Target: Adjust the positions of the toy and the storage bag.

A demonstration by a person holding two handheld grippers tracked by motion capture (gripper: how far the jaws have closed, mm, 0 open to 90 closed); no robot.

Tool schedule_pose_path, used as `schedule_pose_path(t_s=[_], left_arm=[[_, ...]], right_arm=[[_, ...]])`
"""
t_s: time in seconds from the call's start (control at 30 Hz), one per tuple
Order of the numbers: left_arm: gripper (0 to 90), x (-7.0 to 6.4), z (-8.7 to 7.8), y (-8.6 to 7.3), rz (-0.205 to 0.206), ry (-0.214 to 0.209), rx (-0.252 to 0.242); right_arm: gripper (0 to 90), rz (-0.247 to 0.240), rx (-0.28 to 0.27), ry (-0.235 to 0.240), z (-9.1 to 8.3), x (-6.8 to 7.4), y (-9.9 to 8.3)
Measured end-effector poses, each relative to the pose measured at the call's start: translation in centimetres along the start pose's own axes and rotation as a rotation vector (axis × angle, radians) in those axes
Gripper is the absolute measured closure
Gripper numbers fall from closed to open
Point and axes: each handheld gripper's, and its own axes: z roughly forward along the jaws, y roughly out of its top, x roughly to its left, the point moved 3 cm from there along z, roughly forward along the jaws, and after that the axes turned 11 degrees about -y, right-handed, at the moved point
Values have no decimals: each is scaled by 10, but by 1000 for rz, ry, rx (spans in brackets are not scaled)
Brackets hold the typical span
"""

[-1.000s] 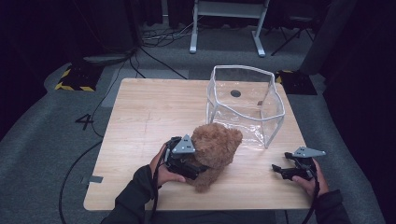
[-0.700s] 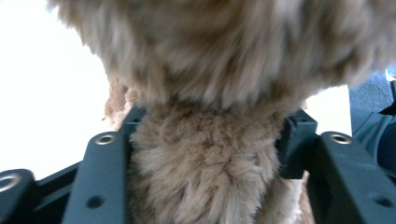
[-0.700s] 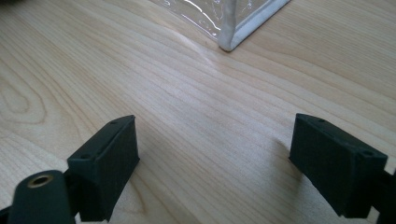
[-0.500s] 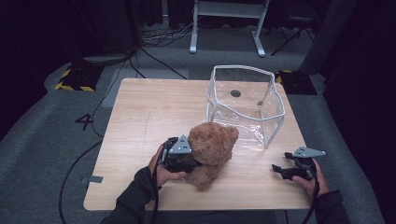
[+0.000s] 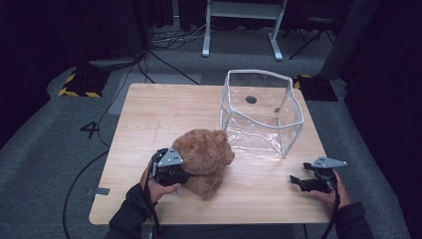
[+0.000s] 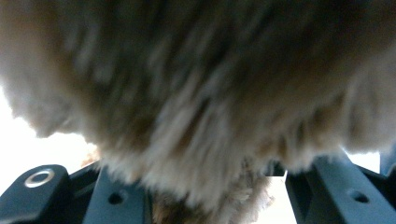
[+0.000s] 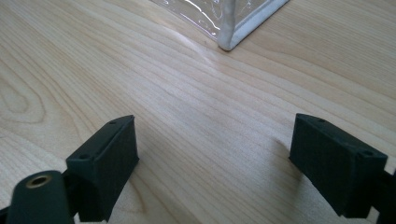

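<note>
Left gripper [image 5: 186, 172] apparently clamped on teddy bear [image 5: 206, 157]; right gripper [image 5: 298, 181] spread wide; floor numeral "4" [image 5: 91, 129]

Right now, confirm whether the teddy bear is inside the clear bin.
No, the teddy bear lies on the table in front of the clear bin, at the left gripper.

Bare table [image 5: 149, 114] lies open left of the clear bag [image 5: 261, 117] (its top gaping upward), while the teddy bear [image 5: 206, 159] blocks its near-left corner.
</note>
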Motion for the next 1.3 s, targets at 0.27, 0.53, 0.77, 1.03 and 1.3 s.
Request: schedule_pose_path(t_s=[0.27,0.53,0.77,1.03,1.3], left_arm=[[569,21,-30,-21,-96,96,-52],[570,38,-45,-32,-154,227,-86],[572,47,-41,-31,-177,261,-104],[573,49,-38,-30,-179,246,-111],[572,49,-38,-31,-187,244,-113]], right_arm=[[233,-4,-14,12,-3,-1,-1],[268,-16,-35,38,-9,1,3],[316,-36,-127,50,-28,3,22],[356,-78,-254,91,-58,10,61],[360,-143,-303,79,-79,18,100]])
